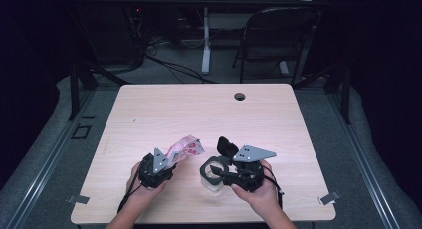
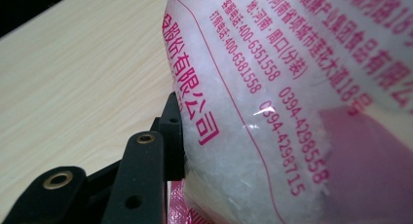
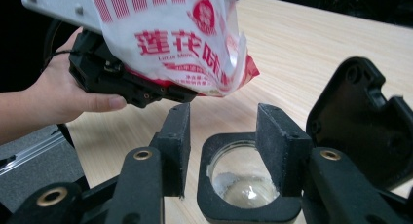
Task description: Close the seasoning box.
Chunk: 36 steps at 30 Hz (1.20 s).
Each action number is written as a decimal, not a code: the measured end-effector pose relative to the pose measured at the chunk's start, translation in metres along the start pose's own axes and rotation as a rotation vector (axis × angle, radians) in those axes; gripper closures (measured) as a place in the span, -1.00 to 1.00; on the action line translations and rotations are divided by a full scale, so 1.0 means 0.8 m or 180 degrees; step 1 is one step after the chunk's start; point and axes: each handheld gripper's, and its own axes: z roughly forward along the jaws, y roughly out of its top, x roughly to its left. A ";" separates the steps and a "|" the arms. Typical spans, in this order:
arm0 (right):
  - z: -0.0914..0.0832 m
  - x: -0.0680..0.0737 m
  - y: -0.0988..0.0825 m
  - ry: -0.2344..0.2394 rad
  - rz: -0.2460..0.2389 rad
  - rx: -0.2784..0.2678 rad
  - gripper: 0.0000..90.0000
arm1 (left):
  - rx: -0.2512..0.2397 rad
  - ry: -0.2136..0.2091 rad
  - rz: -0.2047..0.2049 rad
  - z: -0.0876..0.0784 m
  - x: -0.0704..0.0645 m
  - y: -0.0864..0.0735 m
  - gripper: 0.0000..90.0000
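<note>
Overhead, in the high view, the left gripper [image 1: 166, 162] holds a pink-and-white seasoning bag [image 1: 185, 148] tilted up over the bench [image 1: 164, 109], just left of a small glass jar [image 1: 214, 180] with a black collar and flipped-back lid [image 1: 226, 146]; the right gripper [image 1: 219, 171] sits at the jar. Left gripper view: 1 black finger [image 2: 171, 131] presses into the bag [image 2: 272, 112], its film bulging with white crystals, so the fingers are clamped on the bag at about mid width. Right gripper view: the 2 fingers [image 3: 275, 146] stand apart, astride the near rim of the jar [image 3: 243, 182] without visibly pressing on it; the bag [image 3: 180, 39] hangs above and beyond. Judgement: the bag is soft, light and slippery, best pinched at a flat edge; the jar is rigid, fragile glass, best held by its collar.
</note>
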 end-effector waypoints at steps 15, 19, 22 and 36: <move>-0.006 0.005 0.008 -0.0065 -0.0152 -0.0111 0.20 | 0.0100 0.0158 0.0556 0.000 -0.027 0.003 0.36; -0.006 0.007 0.009 -0.0081 -0.0193 -0.0116 0.18 | 0.0110 0.0171 0.0627 0.000 -0.030 0.003 0.36; -0.005 0.009 0.010 -0.0089 -0.0221 -0.0126 0.16 | 0.0098 0.0208 0.0675 0.000 -0.033 0.003 0.36; -0.002 0.012 0.012 -0.0052 -0.0278 -0.0109 0.31 | 0.0081 0.0307 0.0815 -0.003 -0.037 0.005 0.37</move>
